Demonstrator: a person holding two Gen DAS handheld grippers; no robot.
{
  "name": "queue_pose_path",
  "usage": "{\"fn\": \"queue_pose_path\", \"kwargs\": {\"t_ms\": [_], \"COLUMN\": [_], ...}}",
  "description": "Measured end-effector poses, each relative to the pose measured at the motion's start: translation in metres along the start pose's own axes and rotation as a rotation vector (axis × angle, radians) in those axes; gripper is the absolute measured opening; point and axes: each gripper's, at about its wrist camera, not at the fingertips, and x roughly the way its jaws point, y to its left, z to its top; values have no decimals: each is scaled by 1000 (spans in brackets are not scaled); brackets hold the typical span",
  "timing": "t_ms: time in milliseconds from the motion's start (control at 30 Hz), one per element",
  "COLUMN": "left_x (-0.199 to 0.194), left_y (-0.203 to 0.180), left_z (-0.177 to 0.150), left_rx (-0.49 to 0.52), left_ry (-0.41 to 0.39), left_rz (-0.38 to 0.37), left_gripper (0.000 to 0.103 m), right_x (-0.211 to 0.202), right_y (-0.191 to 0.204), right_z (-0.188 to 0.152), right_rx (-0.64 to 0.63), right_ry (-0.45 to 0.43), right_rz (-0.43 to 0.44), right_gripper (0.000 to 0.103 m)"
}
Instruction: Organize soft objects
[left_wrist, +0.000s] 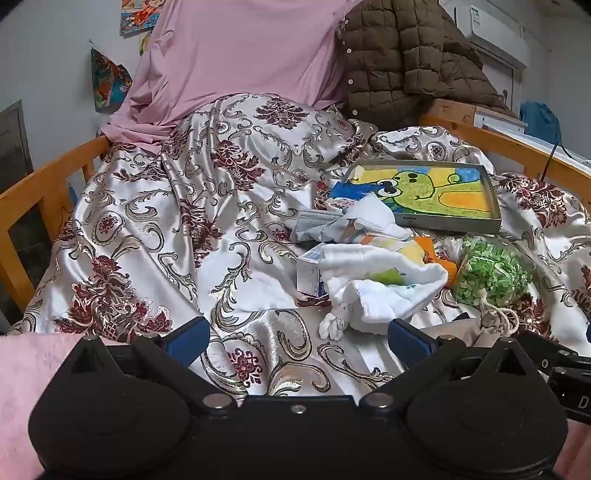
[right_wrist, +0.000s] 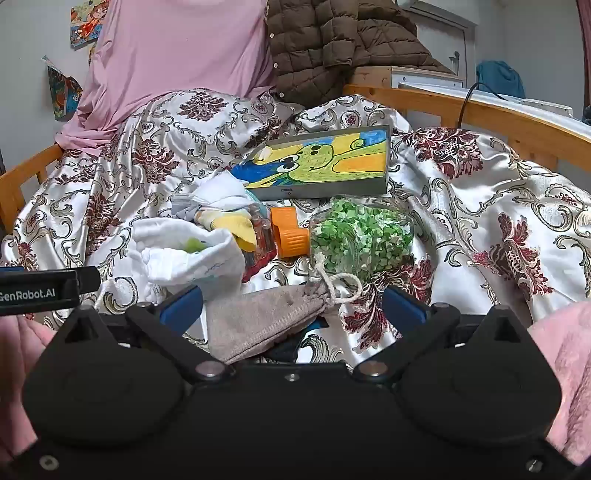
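Observation:
A crumpled white cloth (left_wrist: 380, 288) (right_wrist: 192, 258) lies on the floral bedspread, beside small socks (left_wrist: 373, 229) (right_wrist: 229, 218). A grey drawstring pouch (right_wrist: 258, 321) lies between my right gripper's blue fingers, its cord (right_wrist: 340, 288) by a clear bag of green bits (right_wrist: 358, 236) (left_wrist: 487, 277). My right gripper (right_wrist: 291, 310) is open around the pouch. My left gripper (left_wrist: 299, 339) is open and empty, just short of the white cloth.
A framed green cartoon picture (left_wrist: 417, 192) (right_wrist: 321, 166) lies behind the pile. A small white box (left_wrist: 310, 273) and an orange plastic piece (right_wrist: 288, 232) sit among the cloths. A pink sheet (left_wrist: 236, 55), a brown quilted jacket (left_wrist: 410, 55) and wooden bed rails (left_wrist: 40, 192) bound the bed.

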Motion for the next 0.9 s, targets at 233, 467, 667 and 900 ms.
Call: {"fn": "queue_pose_path", "kwargs": {"t_ms": [233,467,667,900], "left_x": [0,0,0,0], "left_y": [0,0,0,0], "left_z": [0,0,0,0], "left_rx": [-3,2,3,4], "left_ry": [-2,0,1,1], "left_rz": [-2,1,2,2], "left_gripper": [102,102,102,102], "right_x": [0,0,0,0], "right_y": [0,1,1,1], "right_z": [0,0,0,0], "right_rx": [-6,-5,-5,-5], "right_ry": [-2,-3,-2,-2], "right_rz": [-3,-2,-1,-1], "right_gripper": [103,103,103,103]}}
